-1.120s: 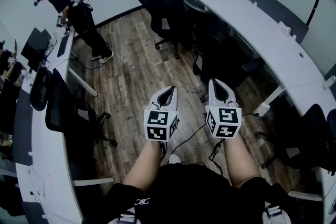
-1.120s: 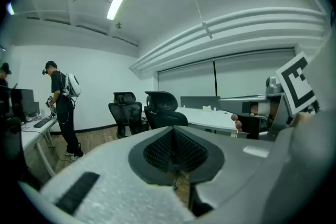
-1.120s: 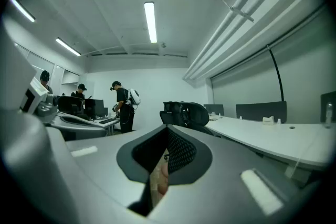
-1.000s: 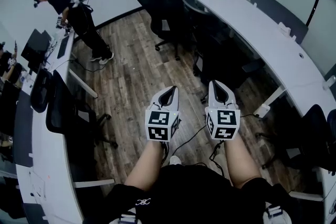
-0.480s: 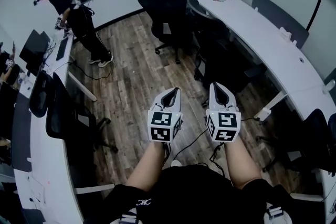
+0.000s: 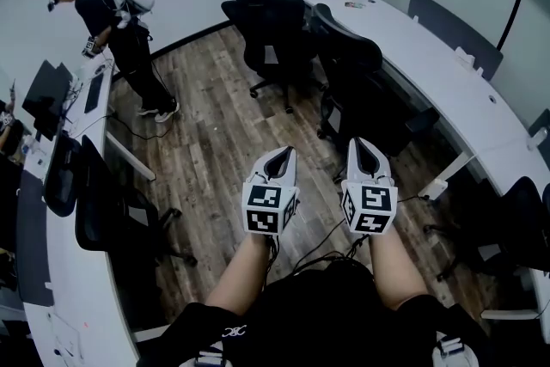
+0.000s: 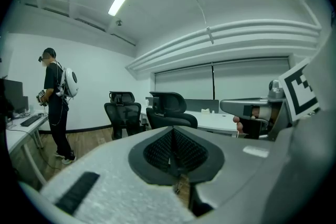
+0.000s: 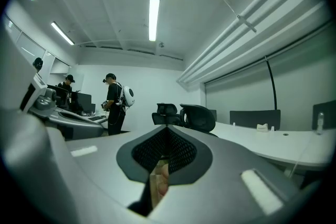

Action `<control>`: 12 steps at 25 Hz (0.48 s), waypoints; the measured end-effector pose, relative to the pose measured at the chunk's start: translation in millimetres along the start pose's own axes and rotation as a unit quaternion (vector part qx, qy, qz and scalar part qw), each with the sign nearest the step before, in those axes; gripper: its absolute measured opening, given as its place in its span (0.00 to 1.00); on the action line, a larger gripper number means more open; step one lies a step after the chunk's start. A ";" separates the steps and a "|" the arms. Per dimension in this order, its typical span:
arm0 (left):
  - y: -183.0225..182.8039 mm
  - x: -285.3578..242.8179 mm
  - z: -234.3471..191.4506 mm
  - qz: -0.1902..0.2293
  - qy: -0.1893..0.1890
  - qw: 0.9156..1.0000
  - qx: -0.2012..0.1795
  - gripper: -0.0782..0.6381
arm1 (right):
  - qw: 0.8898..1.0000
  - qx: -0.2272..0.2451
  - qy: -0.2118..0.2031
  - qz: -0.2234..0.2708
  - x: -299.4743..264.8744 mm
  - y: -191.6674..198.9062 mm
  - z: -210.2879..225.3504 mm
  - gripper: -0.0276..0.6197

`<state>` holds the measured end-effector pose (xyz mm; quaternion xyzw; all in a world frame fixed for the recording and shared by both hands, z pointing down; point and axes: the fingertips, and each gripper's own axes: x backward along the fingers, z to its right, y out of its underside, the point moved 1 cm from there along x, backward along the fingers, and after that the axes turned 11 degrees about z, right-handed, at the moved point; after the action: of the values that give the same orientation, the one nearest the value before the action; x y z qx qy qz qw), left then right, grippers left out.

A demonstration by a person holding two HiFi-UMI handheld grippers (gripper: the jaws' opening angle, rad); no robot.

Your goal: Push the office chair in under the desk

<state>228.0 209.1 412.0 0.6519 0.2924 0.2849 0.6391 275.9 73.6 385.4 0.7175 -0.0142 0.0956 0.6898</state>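
Observation:
A black office chair [image 6: 348,56] stands out from the long white curved desk [image 6: 430,47] on the right, its back toward me; a second black chair [image 6: 266,13] is behind it. Both show in the left gripper view as chair [image 7: 170,113] and chair [image 7: 122,113], and the near chair [image 8: 197,117] shows in the right gripper view. My left gripper [image 6: 279,157] and right gripper [image 6: 363,146] are held side by side over the wooden floor, short of the near chair and touching nothing. Both are shut and empty, the left gripper [image 7: 173,152] and right gripper [image 8: 165,147] with pads together.
A person [image 6: 120,30] with a white backpack stands at the far left by another white desk [image 6: 51,271] with monitors and black chairs [image 6: 103,202]. Cables lie on the floor [image 6: 215,125] near my feet. More dark chairs [image 6: 516,211] sit at the right desk.
Both grippers have moved forward together, and the black chairs and right desk now sit nearer and lower in the head view. The jaws stay shut.

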 end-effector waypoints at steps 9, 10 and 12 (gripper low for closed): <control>15.4 -15.5 -40.4 -0.013 -0.007 1.000 0.011 0.12 | 1.000 0.009 0.014 -0.003 -35.9 10.9 -7.0 0.05; 16.9 -17.9 -44.7 -0.013 -0.007 1.000 0.012 0.12 | 1.000 0.017 0.016 -0.001 -41.4 11.9 -7.0 0.05; 20.5 -24.2 -54.8 -0.013 -0.008 1.000 0.012 0.12 | 1.000 0.022 0.017 0.002 -54.2 15.2 -8.3 0.05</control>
<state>171.4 227.3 433.7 0.6581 0.2992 0.2682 0.6368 219.4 75.0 392.2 0.7309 -0.0015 0.1095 0.6736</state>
